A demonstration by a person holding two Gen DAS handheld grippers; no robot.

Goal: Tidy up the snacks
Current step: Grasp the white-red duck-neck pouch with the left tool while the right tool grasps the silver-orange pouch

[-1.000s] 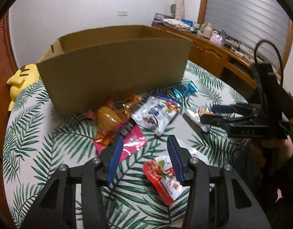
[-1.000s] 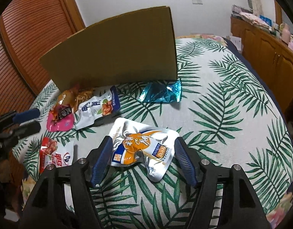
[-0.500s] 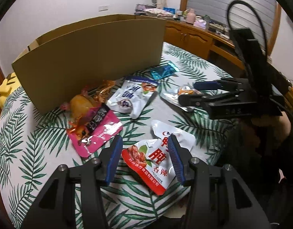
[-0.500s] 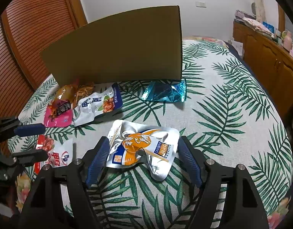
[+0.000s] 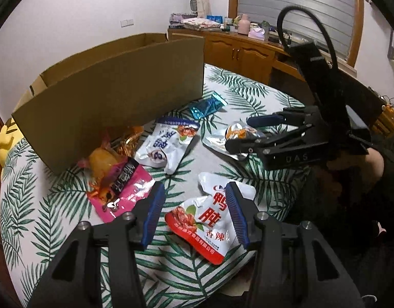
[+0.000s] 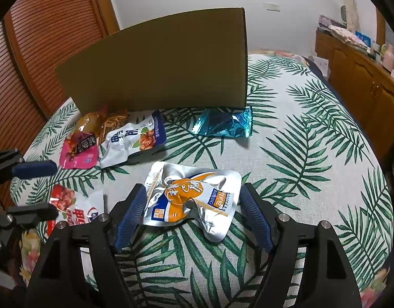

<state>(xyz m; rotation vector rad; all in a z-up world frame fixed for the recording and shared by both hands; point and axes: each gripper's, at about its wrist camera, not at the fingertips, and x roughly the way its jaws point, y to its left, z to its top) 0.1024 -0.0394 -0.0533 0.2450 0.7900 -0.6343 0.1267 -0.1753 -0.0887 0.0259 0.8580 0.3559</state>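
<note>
Several snack packs lie on a table with a palm-leaf cloth point(image 6: 312, 154) in front of a tall cardboard box point(image 5: 114, 87) point(image 6: 158, 64). My left gripper point(image 5: 194, 213) point(image 6: 50, 190) hovers open over a red-and-white pouch point(image 5: 212, 220) point(image 6: 76, 205), its pads not pressing it. My right gripper point(image 6: 193, 215) point(image 5: 242, 133) stands open astride a silver-and-orange pouch point(image 6: 191, 197) point(image 5: 222, 138), with gaps on both sides. Near the box lie a blue-and-white pouch point(image 5: 168, 141) point(image 6: 130, 138), a teal wrapper point(image 5: 208, 105) point(image 6: 222, 125), a pink pouch point(image 5: 120, 192) point(image 6: 80, 154) and an orange wrapped snack point(image 5: 102, 159) point(image 6: 87, 124).
The box wall rises high behind the snacks, open at the top. Wooden cabinets point(image 5: 238, 51) point(image 6: 364, 82) with clutter stand beyond the table's right side. A slatted wooden door point(image 6: 43, 38) is at the left, with a yellow plush point(image 5: 1, 138) beside the table. A person's hand point(image 5: 371, 159) holds the right gripper.
My left gripper has swung sideways and rolled, so the red-and-white pouch now lies squarely between its jaws. The right jaws have spread a little wider around the silver pouch.
</note>
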